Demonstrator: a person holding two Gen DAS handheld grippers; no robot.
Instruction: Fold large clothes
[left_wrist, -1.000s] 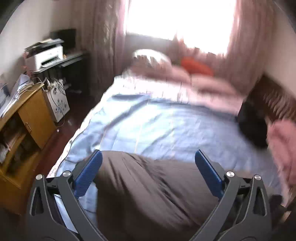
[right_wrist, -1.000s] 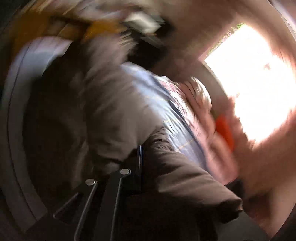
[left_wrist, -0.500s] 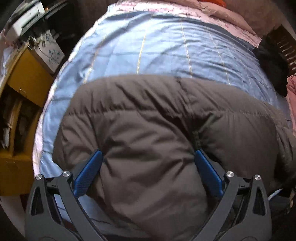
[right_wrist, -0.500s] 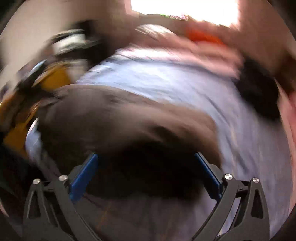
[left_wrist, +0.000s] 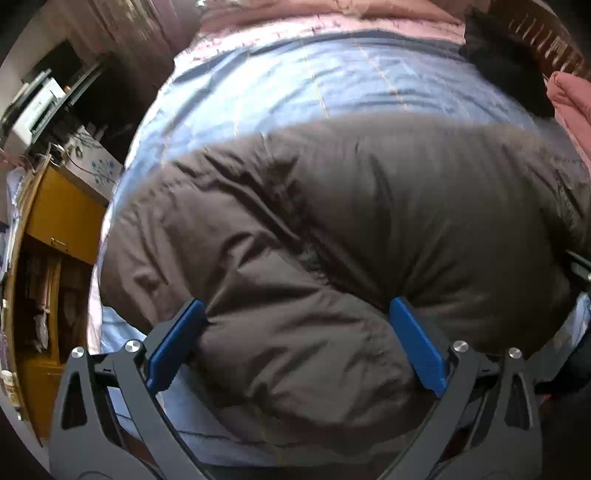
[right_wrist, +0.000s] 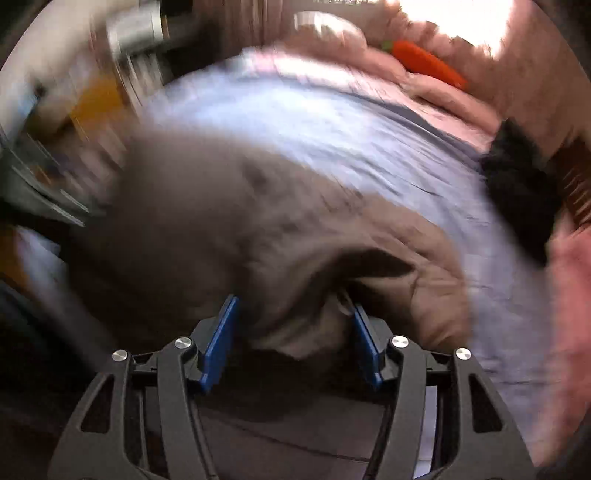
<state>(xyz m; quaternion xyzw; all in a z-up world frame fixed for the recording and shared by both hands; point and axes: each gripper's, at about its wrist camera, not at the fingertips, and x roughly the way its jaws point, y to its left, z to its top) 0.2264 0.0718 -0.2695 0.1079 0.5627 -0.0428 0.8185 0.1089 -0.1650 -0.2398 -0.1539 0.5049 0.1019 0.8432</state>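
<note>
Your left hand-held gripper (left_wrist: 295, 332) is spread wide, blue pads (left_wrist: 173, 343) on either side of a puffy fold of the brown jacket (left_wrist: 351, 221), fabric bulging between them but not pinched. The jacket lies bunched on the bed (left_wrist: 295, 85), over the blue sheet, taking up most of the near half of it. Your right hand-held gripper (right_wrist: 291, 328) is partly closed, its pads (right_wrist: 221, 332) pressing a bunched wad of jacket (right_wrist: 258, 229) from both sides; the view is motion-blurred, so you cannot tell how firm the hold is. Pink bedding (left_wrist: 332, 18) sits at the far end of the bed, an orange carrot-shaped plush (right_wrist: 424, 62) on it in the right view. A black item (right_wrist: 517, 177) lies at the bed's right edge, a pink one (left_wrist: 572, 103) beside it. Left of the bed stands a yellow cabinet (left_wrist: 62, 214), with a printer (left_wrist: 33, 110) further back.
</note>
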